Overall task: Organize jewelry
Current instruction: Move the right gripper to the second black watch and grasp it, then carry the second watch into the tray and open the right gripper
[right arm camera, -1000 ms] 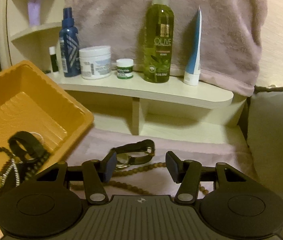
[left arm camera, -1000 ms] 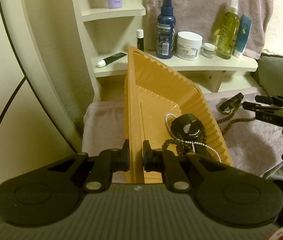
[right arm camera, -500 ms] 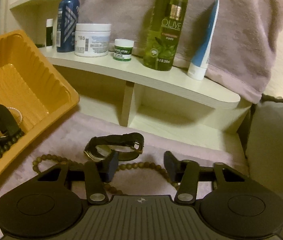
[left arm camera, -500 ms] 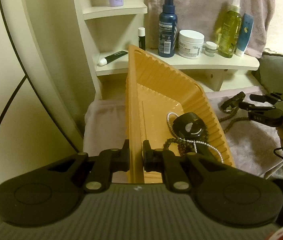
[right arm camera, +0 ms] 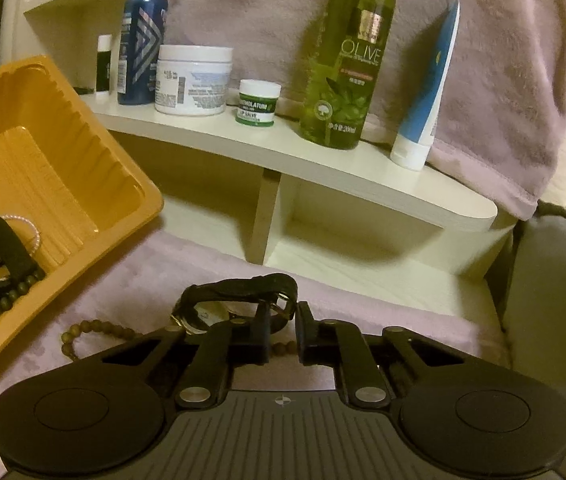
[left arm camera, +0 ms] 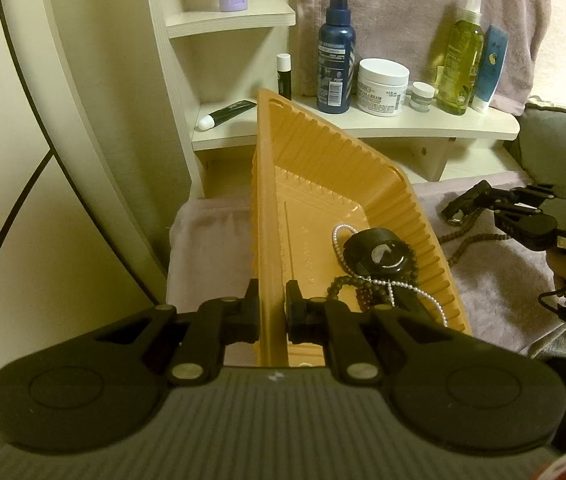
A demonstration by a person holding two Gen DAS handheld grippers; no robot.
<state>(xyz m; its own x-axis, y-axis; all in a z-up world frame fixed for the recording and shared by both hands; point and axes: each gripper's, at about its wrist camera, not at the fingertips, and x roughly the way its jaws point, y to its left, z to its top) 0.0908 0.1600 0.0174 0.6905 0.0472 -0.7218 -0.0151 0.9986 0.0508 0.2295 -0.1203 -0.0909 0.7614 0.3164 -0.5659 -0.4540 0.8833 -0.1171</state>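
Note:
My left gripper [left arm camera: 271, 308] is shut on the near wall of the orange tray [left arm camera: 335, 176], which stands tilted on the towel. Inside the tray lie a black watch [left arm camera: 379, 254], a pearl strand [left arm camera: 403, 286] and dark beads [left arm camera: 347, 284]. Right of the tray, my right gripper [right arm camera: 283, 320] is over a second black-strapped watch [right arm camera: 239, 290]. Its jaws are closing, with the buckle end of the strap pinched between the pads. A brown bead necklace [right arm camera: 83, 328] lies on the towel under that watch. The left wrist view shows the right gripper [left arm camera: 519, 216] at that watch [left arm camera: 463, 204].
A cream shelf [right arm camera: 363, 168] behind holds a blue bottle [right arm camera: 141, 40], a white jar [right arm camera: 193, 80], a small green-label pot [right arm camera: 259, 102], an olive bottle [right arm camera: 347, 64] and a blue tube [right arm camera: 427, 92]. A pink towel [right arm camera: 131, 292] covers the surface. A grey cushion [right arm camera: 555, 280] sits at the right.
The right gripper came forward and down onto the watch on the towel, and its jaws closed from wide apart to pinching the strap. The left gripper and tray stayed put.

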